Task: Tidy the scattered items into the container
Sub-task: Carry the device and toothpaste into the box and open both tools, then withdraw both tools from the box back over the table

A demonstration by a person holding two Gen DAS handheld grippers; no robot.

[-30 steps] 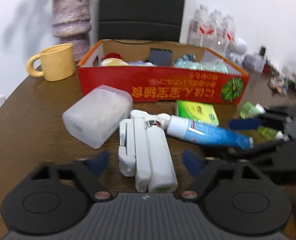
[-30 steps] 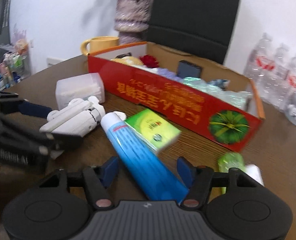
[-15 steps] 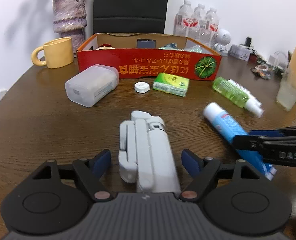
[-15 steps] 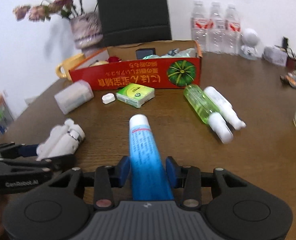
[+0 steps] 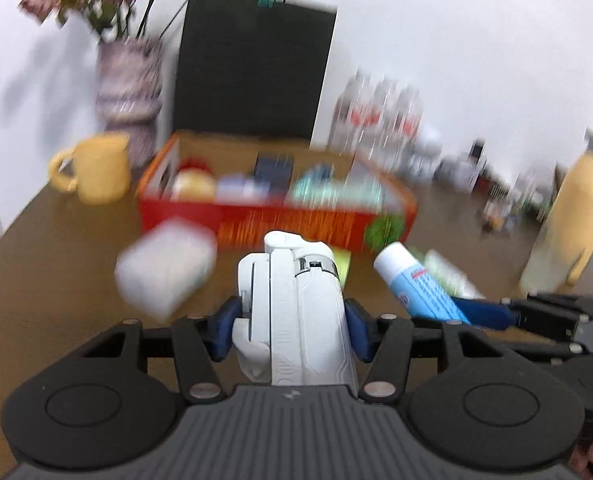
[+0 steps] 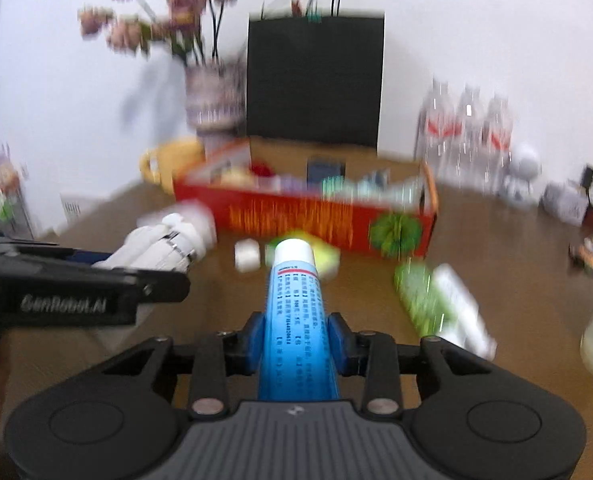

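My left gripper (image 5: 292, 328) is shut on a white folding handle device (image 5: 296, 304) and holds it above the table. My right gripper (image 6: 296, 340) is shut on a blue tube with a white cap (image 6: 296, 308), also lifted; the tube shows in the left wrist view (image 5: 416, 284). The red cardboard box (image 5: 280, 220), holding several items, stands ahead; it also shows in the right wrist view (image 6: 304, 216). On the table lie a frosted plastic box (image 5: 164, 268), a green packet (image 6: 324, 256), a small white case (image 6: 246, 254) and a green spray bottle (image 6: 428, 296).
A yellow mug (image 5: 96, 168) and a flower vase (image 5: 130, 96) stand left of the box. A black bag (image 5: 252, 68) and water bottles (image 5: 376, 120) are behind it. A tall yellow bottle (image 5: 568, 216) stands at the right. The views are motion-blurred.
The left gripper has closed on the white device and lifted it. The right gripper has lifted the blue tube. Both have moved towards the red box.
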